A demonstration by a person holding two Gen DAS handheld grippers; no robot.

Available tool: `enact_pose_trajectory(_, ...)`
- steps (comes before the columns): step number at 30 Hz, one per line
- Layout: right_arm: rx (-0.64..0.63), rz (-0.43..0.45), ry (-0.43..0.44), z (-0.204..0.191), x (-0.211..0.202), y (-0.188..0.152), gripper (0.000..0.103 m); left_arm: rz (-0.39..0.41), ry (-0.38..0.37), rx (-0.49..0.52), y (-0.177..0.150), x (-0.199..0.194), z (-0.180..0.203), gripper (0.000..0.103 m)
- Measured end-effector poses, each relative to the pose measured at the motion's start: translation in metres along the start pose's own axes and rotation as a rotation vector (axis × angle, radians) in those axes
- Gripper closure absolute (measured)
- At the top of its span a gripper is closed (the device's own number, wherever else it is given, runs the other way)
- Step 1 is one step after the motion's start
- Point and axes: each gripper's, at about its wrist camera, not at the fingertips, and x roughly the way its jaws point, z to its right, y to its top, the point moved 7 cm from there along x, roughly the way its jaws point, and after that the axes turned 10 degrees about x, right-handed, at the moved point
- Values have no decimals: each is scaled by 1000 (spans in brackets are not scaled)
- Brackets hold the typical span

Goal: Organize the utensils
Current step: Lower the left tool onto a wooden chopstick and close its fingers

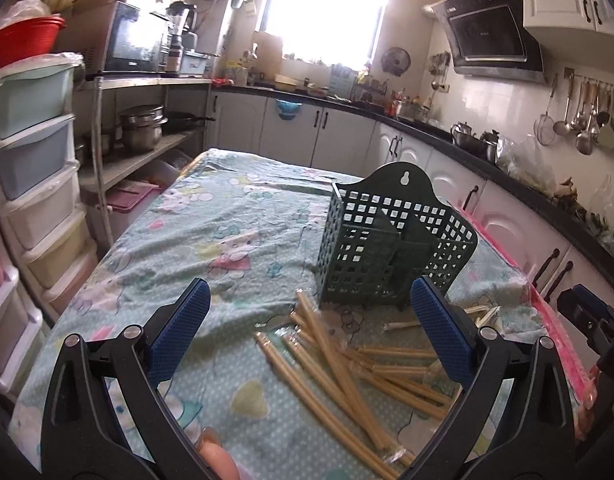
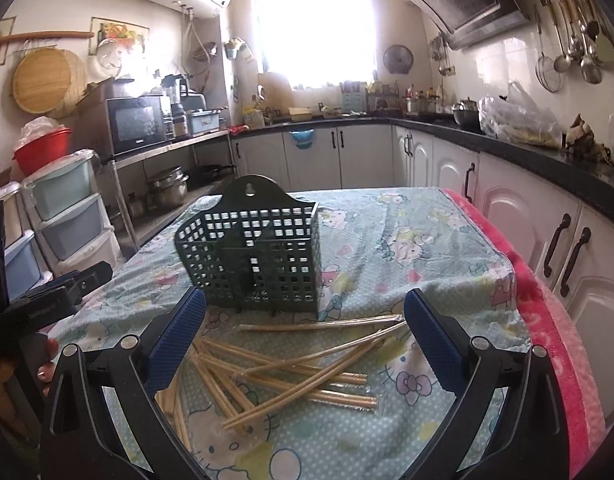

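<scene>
There is one dark green basket [image 2: 253, 264] and one loose pile of wooden chopsticks [image 2: 291, 372] on the table cloth [image 2: 407, 240]; the sticks are too crossed over to count well, but there are more than ten; some sit in clear shiny wrappers; they are long, thin and pale brown, and they point every which way; in the right wrist view the pile lies at 6 o'clock from the basket, just beside its bottom edge; the basket stands upright, has many small square holes, a wall inside that splits it, and a tall rounded back with one hanging hole; there are two tongs; the left tongs [image 1: 307, 312] are wide open with nothing between the blue pads [image 1: 179, 328], and the pile [image 1: 347, 364] sits between them and a bit to 3 o'clock; the right tongs [image 2: 305, 320] are wide open too, holding nothing, above the pile; the cloth is light green with cartoon cats; a pink blanket [image 2: 547, 312] peeks out at 3 o'clock.
</scene>
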Motion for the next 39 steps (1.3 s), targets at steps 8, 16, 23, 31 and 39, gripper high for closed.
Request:
enact_pose_trajectory(8,35,-38,-89,30,23,12,6,-78,-1,3,11,36,5,10)
enact_pose_trajectory(16,103,-114,-135,67,48,15,6,-172,-2,0,1,72,3,10)
enact_pose_trajectory(23,184,-244,-142,91,77,-5,31,-257,-14,-2,-13,98,-4,10)
enact_pose_trajectory(31,284,-355,-149,111,105,-28,58,-319,-56,9,-24,120,-6,19)
enact_pose_trajectory(39,400,-394,-132,130,125,-33,73,-376,-96,-11,-33,136,-5,37)
